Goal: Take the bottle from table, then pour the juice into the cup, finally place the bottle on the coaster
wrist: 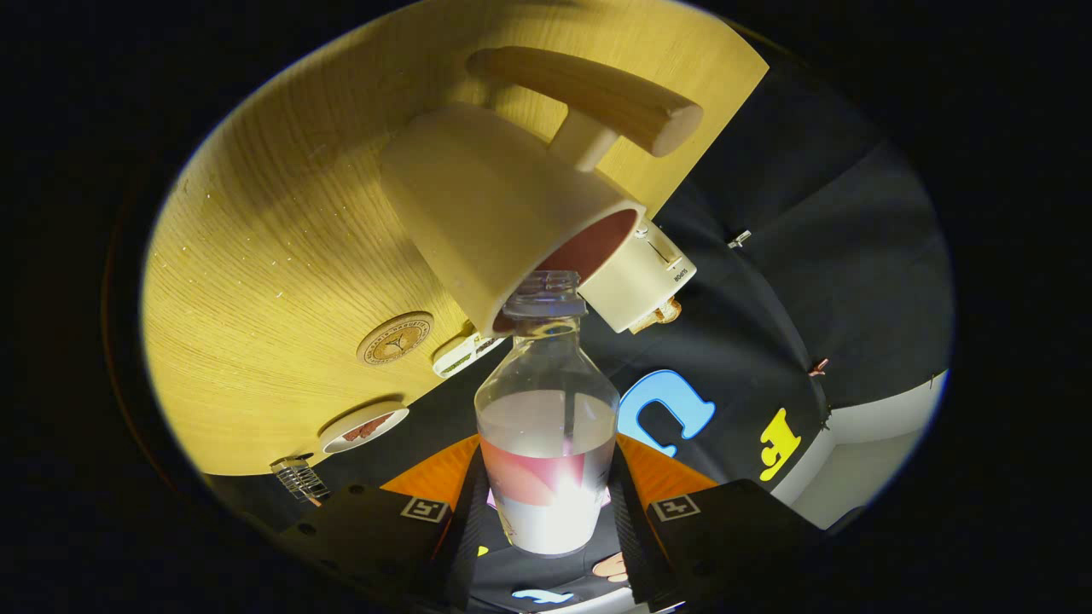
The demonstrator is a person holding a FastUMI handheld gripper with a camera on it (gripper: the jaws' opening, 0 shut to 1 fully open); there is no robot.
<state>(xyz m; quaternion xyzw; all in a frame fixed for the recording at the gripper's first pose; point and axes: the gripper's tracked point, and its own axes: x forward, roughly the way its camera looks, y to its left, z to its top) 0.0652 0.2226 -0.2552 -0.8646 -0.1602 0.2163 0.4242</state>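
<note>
- The gripper [547, 512] clamps the bottle [547, 426] between its 2 fingers, each pressing a side of the labelled lower body
- The bottle is clear, uncapped and part-filled with a pale whitish liquid; its open mouth sits right at the rim of the cup [503, 209], touching or nearly touching it
- The cup is cream-coloured with a dark reddish inside and a wooden bar handle [597, 98]; it stands on the wooden table [256, 281], which appears strongly tilted in the gripper view
- A round wooden coaster [395, 338] lies on the table beside the cup, apart from the bottle
- Near the table edge sits a small round white dish [363, 426]
- Behind the cup a cream cylindrical object [644, 277] shows partly, what it is cannot be told
</note>
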